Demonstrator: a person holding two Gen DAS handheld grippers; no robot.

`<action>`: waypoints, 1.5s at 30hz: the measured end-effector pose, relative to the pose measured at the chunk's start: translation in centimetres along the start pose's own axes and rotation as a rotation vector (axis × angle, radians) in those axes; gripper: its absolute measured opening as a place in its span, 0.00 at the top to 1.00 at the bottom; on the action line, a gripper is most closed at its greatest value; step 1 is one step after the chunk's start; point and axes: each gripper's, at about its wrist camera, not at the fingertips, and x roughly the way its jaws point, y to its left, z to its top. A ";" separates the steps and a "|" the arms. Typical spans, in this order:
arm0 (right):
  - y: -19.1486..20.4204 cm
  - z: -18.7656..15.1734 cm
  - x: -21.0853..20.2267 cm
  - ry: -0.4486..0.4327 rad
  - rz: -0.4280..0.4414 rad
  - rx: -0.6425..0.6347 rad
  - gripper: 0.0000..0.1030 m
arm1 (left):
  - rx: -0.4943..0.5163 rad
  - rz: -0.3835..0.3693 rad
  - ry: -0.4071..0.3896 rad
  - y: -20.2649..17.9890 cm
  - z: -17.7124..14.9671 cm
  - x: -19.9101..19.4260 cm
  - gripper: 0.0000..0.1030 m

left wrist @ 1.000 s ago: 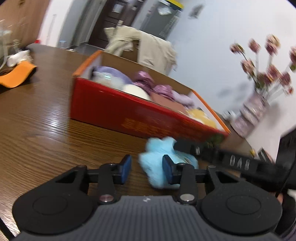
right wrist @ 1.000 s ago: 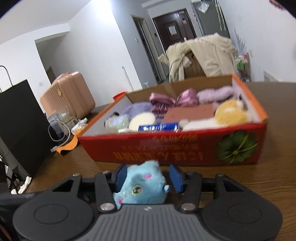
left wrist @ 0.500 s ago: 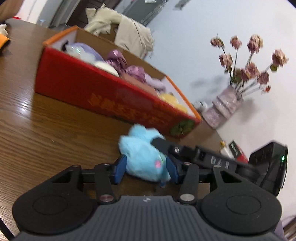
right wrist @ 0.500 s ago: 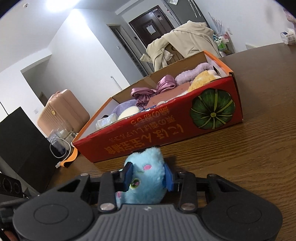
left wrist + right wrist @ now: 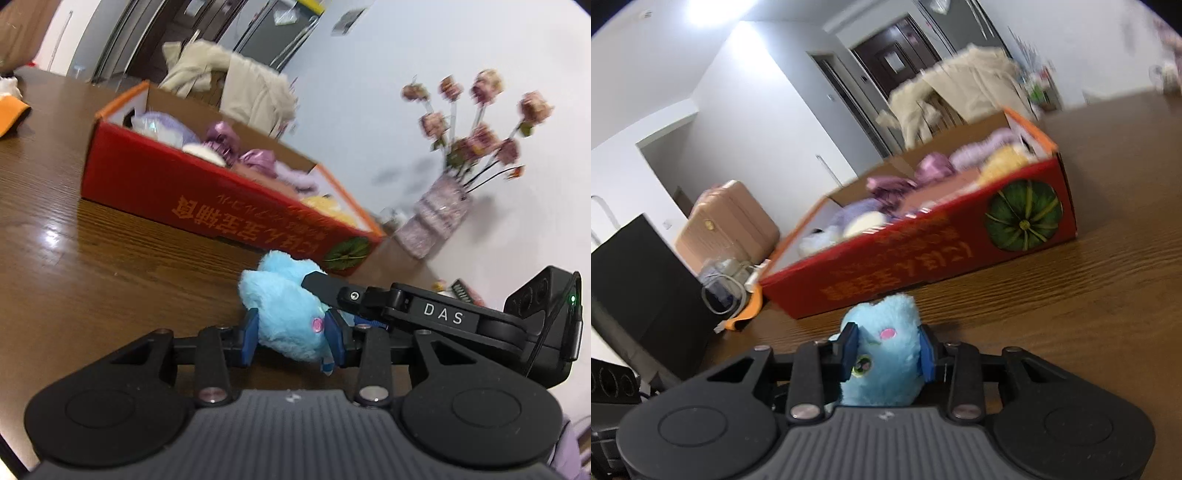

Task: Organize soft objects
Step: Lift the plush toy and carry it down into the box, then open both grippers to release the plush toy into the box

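Both the left gripper [image 5: 291, 338] and the right gripper [image 5: 888, 350] clamp the fluffy light-blue plush toy [image 5: 286, 314] from opposite sides; the left jaws are closing. It sits on the brown wooden table [image 5: 110, 273], near the red cardboard box [image 5: 923, 266] of soft items.

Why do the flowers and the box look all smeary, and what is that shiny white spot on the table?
Left wrist view: the pink flowers in the vase are smeared by camera motion, and the white spot is glare on the brown wooden table. Right wrist view: the red cardboard box is blurred, and the walls curve from the fisheye lens.
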 end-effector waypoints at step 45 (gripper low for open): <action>8.8 16.4 19.5 0.243 -0.153 -0.339 0.82 | 0.199 0.249 -0.010 7.3 19.4 8.7 0.52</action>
